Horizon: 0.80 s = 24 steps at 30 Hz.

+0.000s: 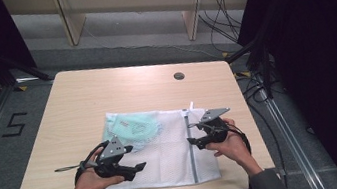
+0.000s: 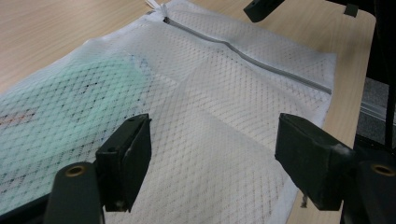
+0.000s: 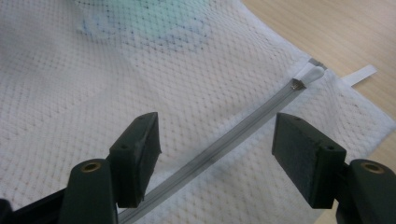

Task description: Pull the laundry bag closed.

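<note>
A white mesh bag lies flat at the near middle of the counter, a green item showing through its far left corner. The left tool hovers over the bag's near left edge, jaws wide and gripping nothing. The right tool, also open and empty, straddles the grey zip running along the bag's right side.
</note>
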Tool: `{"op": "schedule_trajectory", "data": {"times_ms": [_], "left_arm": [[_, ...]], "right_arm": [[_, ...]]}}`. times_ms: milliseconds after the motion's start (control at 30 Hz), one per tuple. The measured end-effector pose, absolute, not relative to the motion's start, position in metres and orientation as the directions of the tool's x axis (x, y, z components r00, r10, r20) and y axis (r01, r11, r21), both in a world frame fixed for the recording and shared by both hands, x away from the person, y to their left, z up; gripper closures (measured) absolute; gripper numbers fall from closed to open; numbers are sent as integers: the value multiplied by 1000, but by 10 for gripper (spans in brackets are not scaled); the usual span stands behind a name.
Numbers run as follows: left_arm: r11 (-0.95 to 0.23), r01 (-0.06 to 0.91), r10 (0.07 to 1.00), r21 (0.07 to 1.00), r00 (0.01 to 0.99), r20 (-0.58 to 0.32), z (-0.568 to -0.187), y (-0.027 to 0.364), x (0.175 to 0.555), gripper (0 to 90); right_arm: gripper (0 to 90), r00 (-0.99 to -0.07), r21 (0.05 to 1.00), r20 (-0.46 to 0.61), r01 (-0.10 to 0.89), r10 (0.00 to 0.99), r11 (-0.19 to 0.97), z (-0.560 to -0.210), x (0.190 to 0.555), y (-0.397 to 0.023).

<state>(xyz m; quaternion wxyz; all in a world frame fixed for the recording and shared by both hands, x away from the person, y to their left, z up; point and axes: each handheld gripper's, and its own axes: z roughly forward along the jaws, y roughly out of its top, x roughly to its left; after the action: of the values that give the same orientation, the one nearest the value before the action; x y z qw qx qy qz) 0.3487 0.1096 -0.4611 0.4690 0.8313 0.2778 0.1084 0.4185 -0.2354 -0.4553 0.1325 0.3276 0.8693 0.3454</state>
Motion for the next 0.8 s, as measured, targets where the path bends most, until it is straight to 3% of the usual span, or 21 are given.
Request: {"op": "schedule_trajectory", "data": {"times_ms": [400,500,800], "left_arm": [[-428,342,565,837,824,-47,-461,120,347,258],[-417,366,570,832,819,-74,-460,122,345,257],[-469,334,560,817,828,-17,-461,127,342,245]], "right_arm": [[301,-744,700,11,483,669,526,-458,398,-241],[301,-749,705,-2,470,663,532,-458,393,-244],[282,-737,700,24,495,675,516,-464,374,-249]]}}
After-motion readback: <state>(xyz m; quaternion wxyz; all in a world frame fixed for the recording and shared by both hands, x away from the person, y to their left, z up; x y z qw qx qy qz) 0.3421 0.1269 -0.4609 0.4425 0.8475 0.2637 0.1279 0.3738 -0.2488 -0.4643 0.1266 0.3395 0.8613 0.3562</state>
